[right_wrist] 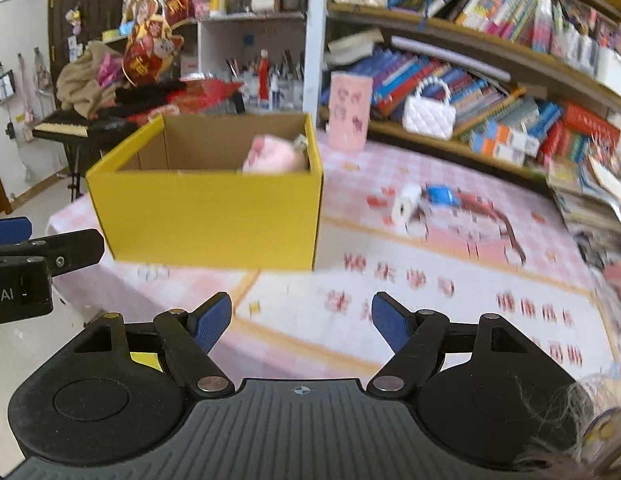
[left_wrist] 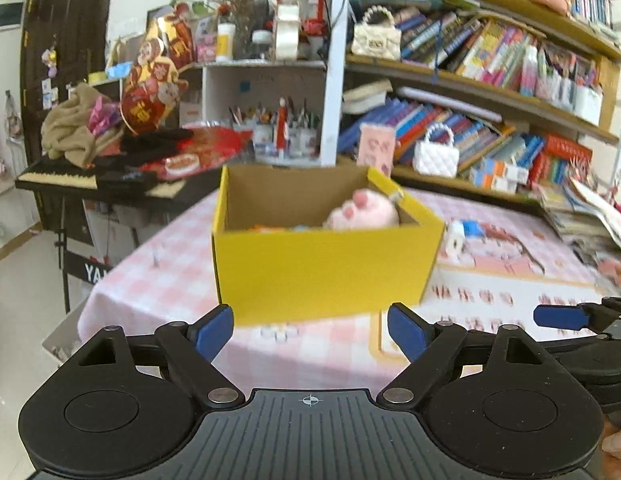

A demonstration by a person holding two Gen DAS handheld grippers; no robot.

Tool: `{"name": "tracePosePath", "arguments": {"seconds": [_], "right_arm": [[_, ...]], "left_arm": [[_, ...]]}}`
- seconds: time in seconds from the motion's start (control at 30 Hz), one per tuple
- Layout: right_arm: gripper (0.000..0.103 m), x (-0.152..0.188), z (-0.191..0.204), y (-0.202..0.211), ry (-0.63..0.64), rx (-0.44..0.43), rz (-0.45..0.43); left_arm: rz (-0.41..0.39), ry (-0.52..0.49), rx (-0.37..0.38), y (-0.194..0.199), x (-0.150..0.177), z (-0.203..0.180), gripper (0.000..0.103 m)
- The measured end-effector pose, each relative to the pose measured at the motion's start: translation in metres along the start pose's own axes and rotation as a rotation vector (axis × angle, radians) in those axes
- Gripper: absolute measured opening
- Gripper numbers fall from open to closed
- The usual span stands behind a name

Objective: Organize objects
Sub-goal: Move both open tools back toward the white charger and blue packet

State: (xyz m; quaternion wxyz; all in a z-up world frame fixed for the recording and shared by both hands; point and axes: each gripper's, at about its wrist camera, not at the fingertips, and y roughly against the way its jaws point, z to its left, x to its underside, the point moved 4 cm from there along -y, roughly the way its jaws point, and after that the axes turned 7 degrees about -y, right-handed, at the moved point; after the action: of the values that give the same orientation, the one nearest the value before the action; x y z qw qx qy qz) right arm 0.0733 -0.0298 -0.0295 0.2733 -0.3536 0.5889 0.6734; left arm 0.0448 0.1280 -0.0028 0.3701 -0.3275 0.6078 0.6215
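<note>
A yellow cardboard box [left_wrist: 326, 268] stands open on the pink checked table; it also shows in the right wrist view [right_wrist: 206, 216]. A pink plush toy [left_wrist: 362, 212] lies inside it at the right, also seen from the right wrist [right_wrist: 274, 156]. A small white and blue object [right_wrist: 422, 198] lies on the table right of the box, and shows in the left wrist view [left_wrist: 460, 234]. My left gripper [left_wrist: 310, 330] is open and empty just in front of the box. My right gripper [right_wrist: 302, 320] is open and empty, nearer the table's front.
A pink cup-like holder [right_wrist: 348, 110] stands behind the box. Bookshelves [right_wrist: 490, 80] with a white quilted handbag [right_wrist: 428, 114] line the back right. A stack of magazines [right_wrist: 590, 200] lies at the right. A cluttered keyboard [left_wrist: 70, 176] stands at the left past the table edge.
</note>
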Motion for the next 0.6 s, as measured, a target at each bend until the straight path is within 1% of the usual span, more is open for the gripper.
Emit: {"name": "tracePosePath", "arguments": {"seconds": [0.13, 0.3, 0.6], "right_arm": [[0.076, 0.021, -0.002, 0.005, -0.012, 0.025, 0.038], [0.076, 0.040, -0.011, 0.010, -0.051, 0.074, 0.076], [0.076, 0.049, -0.034, 0.022, -0.096, 0.174, 0.069]], "left_arm": [[0.028, -0.022, 0.019, 0.003, 0.011, -0.005, 0.086], [0.048, -0.041, 0.066, 0.003, 0.019, -0.015, 0.087], [0.059, -0.119, 0.191, -0.007, 0.021, -0.049, 0.087]]}}
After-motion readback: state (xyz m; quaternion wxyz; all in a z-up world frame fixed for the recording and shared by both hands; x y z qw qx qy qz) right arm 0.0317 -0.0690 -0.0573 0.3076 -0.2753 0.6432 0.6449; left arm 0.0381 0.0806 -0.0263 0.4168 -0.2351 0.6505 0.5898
